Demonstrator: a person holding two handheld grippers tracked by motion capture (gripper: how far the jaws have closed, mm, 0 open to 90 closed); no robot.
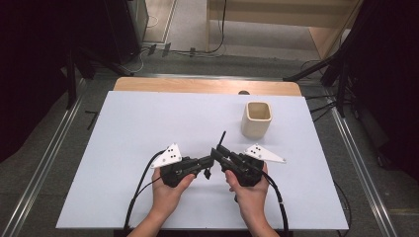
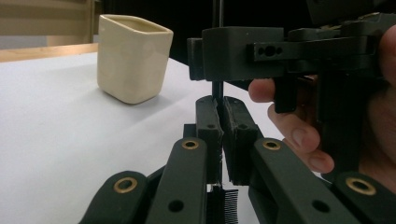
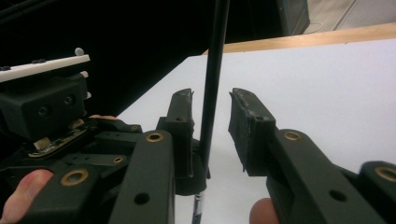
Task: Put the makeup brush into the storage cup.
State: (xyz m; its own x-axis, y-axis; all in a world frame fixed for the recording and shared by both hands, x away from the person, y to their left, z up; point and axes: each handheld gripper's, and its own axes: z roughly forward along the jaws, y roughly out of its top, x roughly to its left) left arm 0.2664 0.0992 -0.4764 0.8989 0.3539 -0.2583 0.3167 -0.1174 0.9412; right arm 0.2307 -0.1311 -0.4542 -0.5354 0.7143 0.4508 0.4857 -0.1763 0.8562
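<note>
We hold a thin black rod between the two tools, near the six o'clock edge of the white worktop. The left hand-held gripper is clamped fully shut on the lower part of the rod; in the left gripper view the rod rises straight up from between its pressed pads. The right hand-held gripper brackets the same rod: in the right gripper view the rod lies against one pad while the other pad stands apart from it, so this tool is not yet gripping.

We judge the step in hand to be a handover of the rod from the left tool to the right. The next move calls for the right jaws to close until both pads bear on the rod, and only then for the left jaws to release. If the left tool lets go early, the rod may tip and drop.

In the high view the rod's tip points toward twelve o'clock. Farther off, at about one o'clock from the hands, a cream square cup stands upright and well apart from both tools; it appears empty. Nothing stands between the rod and the cup.
</note>
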